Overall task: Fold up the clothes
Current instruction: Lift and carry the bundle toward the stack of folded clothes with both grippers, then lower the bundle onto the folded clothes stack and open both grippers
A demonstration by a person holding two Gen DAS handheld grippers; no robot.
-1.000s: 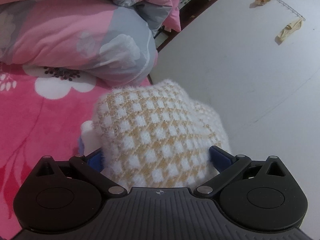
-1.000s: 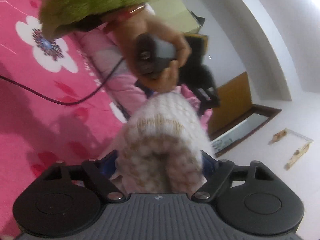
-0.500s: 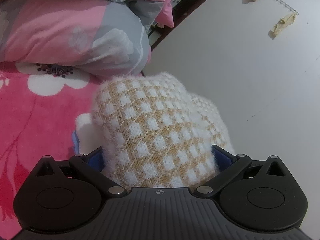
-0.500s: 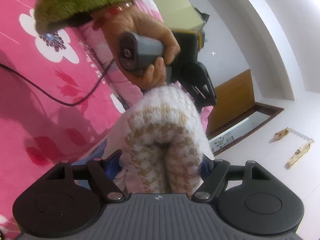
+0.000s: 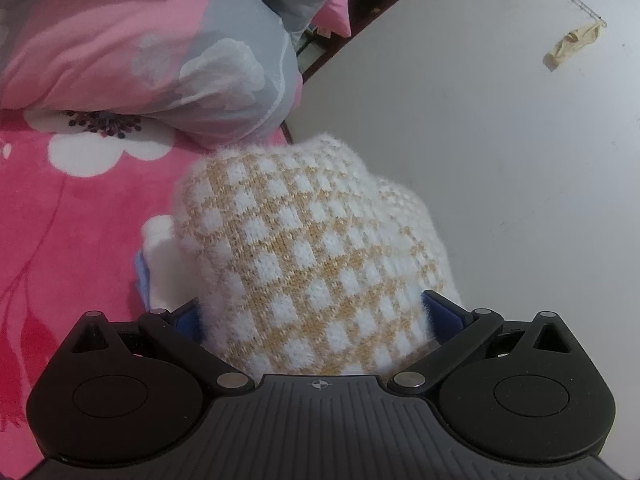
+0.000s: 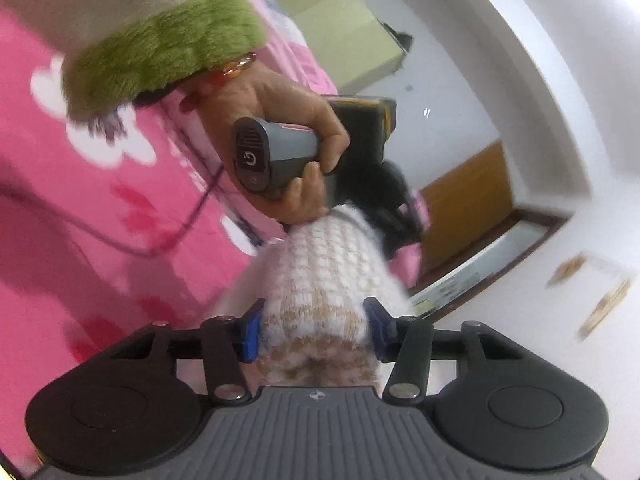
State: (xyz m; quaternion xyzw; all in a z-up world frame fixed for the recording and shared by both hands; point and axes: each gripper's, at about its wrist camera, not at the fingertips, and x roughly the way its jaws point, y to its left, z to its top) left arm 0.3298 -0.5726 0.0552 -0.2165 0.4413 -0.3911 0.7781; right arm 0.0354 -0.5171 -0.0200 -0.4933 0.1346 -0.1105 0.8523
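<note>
**Currently: both tongs clamped on one sweater, held up off the bed**

Left gripper (image 5: pixel 312 312): the jaws stand wide but are packed with knit, so it's grasping the sweater (image 5: pixel 308 256), a fuzzy white-and-tan checked one. The fabric bulges out over the blue finger pads (image 5: pixel 440 306). A white bit of fabric (image 5: pixel 160 256) sticks out on the left side; can't tell whether it's a cuff or a lining.

Right gripper (image 6: pixel 314 330): also clenched on the same sweater (image 6: pixel 324 264), with a thick roll between the pads. The knit runs from here up to the hand (image 6: pixel 296 128) holding the other tool, so the garment spans between the two grippers in the air, above the pink flowered blanket (image 5: pixel 60 240). A rumpled quilt (image 5: pixel 140 48) lies behind, and a dark cable (image 6: pixel 188 224) crosses the blanket.

Stage, my read: mid-fold carry or reposition. Can't see the sweater's full layout, so I can't say how many folds are in.

Tips for doing this well:
- Keep both grips firm. The fuzzy knit is bulky and stretchy, so a loose pinch would likely slip.
- Keep the two tools level and evenly spaced so the span stays taut without stretching the knit.
- Lower it flat onto the blanket, well clear of the quilt and cable, before letting go.
- The right view is motion-blurred, so slower moves would help edge alignment.
</note>
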